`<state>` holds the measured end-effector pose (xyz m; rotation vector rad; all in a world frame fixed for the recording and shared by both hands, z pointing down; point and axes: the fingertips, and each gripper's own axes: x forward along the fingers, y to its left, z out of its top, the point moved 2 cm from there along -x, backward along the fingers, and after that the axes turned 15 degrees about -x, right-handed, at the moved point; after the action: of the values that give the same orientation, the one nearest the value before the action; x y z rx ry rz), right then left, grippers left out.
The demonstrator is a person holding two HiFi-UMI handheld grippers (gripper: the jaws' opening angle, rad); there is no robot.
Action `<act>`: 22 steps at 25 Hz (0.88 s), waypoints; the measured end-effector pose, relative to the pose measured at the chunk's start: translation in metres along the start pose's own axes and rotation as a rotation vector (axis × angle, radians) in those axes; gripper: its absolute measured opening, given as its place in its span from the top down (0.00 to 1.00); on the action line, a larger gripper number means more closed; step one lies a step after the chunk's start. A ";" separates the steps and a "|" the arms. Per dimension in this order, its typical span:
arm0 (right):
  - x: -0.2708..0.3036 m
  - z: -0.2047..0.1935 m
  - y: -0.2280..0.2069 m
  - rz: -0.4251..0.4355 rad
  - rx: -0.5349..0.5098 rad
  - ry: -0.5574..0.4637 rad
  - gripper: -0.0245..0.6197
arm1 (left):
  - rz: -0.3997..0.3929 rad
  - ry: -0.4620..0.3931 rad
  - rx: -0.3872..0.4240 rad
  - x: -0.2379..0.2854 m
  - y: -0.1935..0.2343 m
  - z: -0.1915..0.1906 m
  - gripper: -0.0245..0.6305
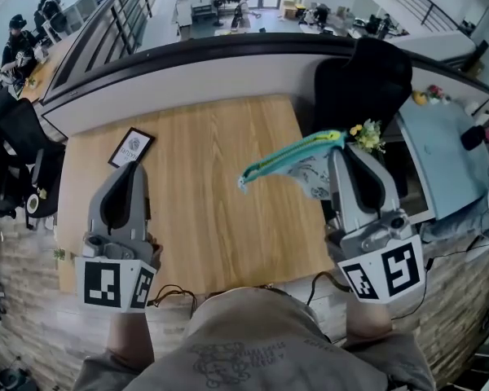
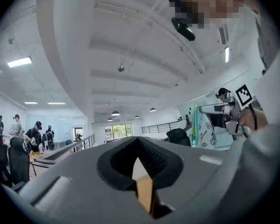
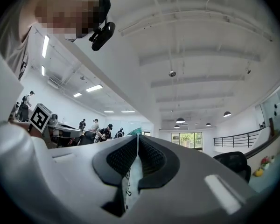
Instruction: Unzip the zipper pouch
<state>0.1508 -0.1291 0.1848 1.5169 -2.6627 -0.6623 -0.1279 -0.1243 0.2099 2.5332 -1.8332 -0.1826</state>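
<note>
Holding the zipper pouch (image 1: 297, 163) in the air above the worktop (image 1: 204, 218), with the fingers of the right gripper (image 1: 342, 148) clamped on its right end. Stretching with the long axis leftward, free end pointing toward the left gripper (image 1: 133, 169), fingers together on nothing and well apart from it. Probably needing the left one brought across to the zipper edge.

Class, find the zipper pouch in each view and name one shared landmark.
Head view: zipper pouch right of centre, held aloft by the right gripper.
Left gripper view: zipper pouch right of middle, beside the black chair.
Right gripper view: zipper pouch bottom centre, between the jaws.
Shared landmark: the black chair.
</note>
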 end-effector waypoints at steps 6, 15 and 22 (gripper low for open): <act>-0.012 -0.026 0.018 0.029 -0.012 0.078 0.94 | 0.005 0.054 -0.037 -0.010 -0.001 -0.026 0.96; -0.022 -0.081 0.048 0.100 0.043 0.219 0.94 | 0.014 0.178 -0.029 -0.017 -0.001 -0.083 0.96; -0.020 -0.086 0.062 0.122 0.054 0.233 0.94 | 0.017 0.196 -0.037 -0.021 0.002 -0.088 0.96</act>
<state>0.1290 -0.1160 0.2897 1.3361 -2.5883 -0.3833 -0.1271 -0.1100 0.2995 2.4130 -1.7605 0.0309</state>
